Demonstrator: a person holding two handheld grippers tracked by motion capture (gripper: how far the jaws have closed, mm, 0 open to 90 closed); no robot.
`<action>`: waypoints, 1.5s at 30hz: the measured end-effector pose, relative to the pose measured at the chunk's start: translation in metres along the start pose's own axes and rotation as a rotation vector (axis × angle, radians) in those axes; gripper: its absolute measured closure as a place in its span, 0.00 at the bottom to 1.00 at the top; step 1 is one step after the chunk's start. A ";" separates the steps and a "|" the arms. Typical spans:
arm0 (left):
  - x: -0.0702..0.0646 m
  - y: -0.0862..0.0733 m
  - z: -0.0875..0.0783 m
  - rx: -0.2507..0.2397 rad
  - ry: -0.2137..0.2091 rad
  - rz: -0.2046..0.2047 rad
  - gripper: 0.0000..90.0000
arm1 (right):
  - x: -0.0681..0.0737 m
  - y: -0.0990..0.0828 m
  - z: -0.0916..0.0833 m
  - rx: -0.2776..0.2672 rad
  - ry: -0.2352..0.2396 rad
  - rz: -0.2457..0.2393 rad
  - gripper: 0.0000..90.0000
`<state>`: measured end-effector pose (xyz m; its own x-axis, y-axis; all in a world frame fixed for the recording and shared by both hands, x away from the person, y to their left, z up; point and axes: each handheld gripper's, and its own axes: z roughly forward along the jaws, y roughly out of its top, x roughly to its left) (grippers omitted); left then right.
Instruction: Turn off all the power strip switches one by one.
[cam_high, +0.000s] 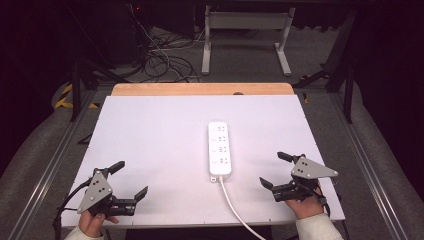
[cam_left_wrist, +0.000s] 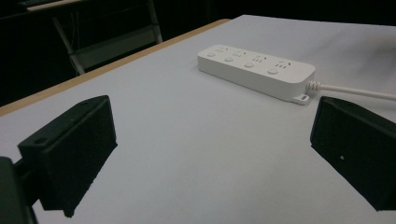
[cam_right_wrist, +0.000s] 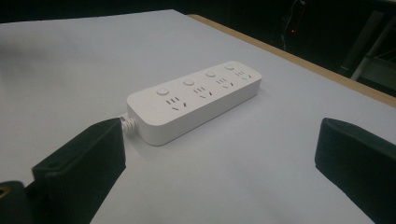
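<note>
A white power strip (cam_high: 220, 148) with several sockets and buttons lies near the middle of the white table, its white cable (cam_high: 235, 207) running off the near edge. It lies ahead and to the right in the left gripper view (cam_left_wrist: 257, 70), and ahead and slightly left in the right gripper view (cam_right_wrist: 196, 99). My left gripper (cam_high: 129, 179) rests at the near left, held by a hand, jaws wide apart with nothing between them. Near the front right, my right gripper (cam_high: 276, 170) is open and empty too, to the right of the strip's cable end.
The white board (cam_high: 150, 140) lies on a wooden tabletop whose far edge (cam_high: 200, 89) shows. Beyond stand a white desk frame (cam_high: 245, 35) and tangled floor cables (cam_high: 160, 60). Metal rails (cam_high: 60, 150) run along both sides.
</note>
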<state>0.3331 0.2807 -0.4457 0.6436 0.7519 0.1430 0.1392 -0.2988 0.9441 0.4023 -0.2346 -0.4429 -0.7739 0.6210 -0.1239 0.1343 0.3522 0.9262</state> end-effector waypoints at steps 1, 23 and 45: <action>0.000 0.000 0.000 0.001 -0.005 -0.004 0.01 | 0.000 0.000 0.000 0.000 0.000 0.000 0.03; -0.001 0.001 -0.002 0.008 0.002 -0.002 0.01 | 0.002 0.005 0.003 0.036 0.004 0.001 0.10; -0.002 0.001 -0.002 0.015 -0.004 0.002 0.01 | 0.012 0.051 0.052 0.066 0.073 -0.018 0.23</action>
<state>0.3306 0.2804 -0.4441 0.6469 0.7490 0.1433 0.1495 -0.3089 0.9393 0.4321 -0.1728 -0.4160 -0.8194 0.5622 -0.1117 0.1586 0.4097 0.8983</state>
